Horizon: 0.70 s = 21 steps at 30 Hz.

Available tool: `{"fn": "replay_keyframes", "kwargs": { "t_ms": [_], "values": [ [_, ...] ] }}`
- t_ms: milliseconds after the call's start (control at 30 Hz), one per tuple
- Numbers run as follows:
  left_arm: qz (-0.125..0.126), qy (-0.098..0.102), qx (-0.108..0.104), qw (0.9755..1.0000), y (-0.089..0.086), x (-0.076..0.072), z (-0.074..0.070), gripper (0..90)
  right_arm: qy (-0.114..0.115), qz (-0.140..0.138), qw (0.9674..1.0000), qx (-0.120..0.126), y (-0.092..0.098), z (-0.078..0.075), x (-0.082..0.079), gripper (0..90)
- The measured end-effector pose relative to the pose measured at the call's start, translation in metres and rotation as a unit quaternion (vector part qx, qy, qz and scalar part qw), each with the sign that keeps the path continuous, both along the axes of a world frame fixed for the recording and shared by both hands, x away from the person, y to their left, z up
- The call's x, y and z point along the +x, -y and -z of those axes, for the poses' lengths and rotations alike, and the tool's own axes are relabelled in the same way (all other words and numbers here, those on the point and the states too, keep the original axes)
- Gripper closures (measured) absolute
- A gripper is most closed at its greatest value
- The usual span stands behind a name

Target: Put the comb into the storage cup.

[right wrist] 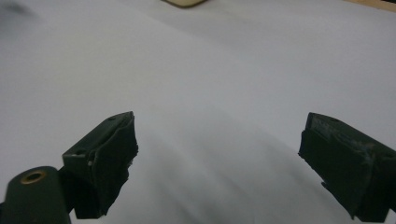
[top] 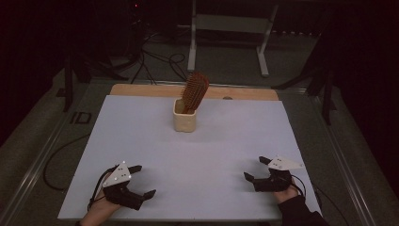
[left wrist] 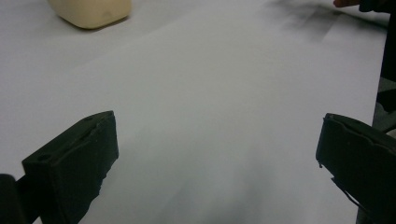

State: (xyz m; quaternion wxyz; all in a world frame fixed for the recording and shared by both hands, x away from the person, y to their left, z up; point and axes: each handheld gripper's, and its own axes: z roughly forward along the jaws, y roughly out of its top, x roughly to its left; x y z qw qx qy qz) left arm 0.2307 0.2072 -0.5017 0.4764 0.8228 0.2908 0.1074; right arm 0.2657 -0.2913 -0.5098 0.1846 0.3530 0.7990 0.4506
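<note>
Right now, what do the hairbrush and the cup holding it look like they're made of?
The hairbrush looks like reddish-brown wood or wood-toned plastic, with dense bristles; the dim light leaves it open. The cup seems glazed ceramic or smooth plastic: cream, thick-walled, rounded corners, with a faint sheen in the left gripper view.

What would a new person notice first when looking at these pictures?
A reddish-brown hairbrush stands bristle-end up in a cream cup toward the far middle of the white table. Near the front edge, the left hand-held gripper and right hand-held gripper rest open, holding nothing.
</note>
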Motion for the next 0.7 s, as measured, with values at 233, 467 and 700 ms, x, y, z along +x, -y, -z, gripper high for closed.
{"fn": "replay_keyframes", "kwargs": {
  "t_ms": [233,467,700],
  "values": [
    [0.002,-0.001,0.0,1.0,0.0002,0.0,0.0003,0.0,0.003,-0.005,1.0,-0.004,-0.0026,0.0015,0.001,10.2],
    [0.002,0.0,0.003,1.0,0.0003,-0.0003,0.0001,0.0,0.008,-0.005,0.9999,-0.006,-0.0037,0.0019,0.0006,10.2],
    [0.002,0.001,0.004,1.0,0.0001,-0.0005,-0.0002,0.0,0.008,-0.007,0.9999,-0.011,-0.0046,0.002,0.0004,10.2]
  ]
}}
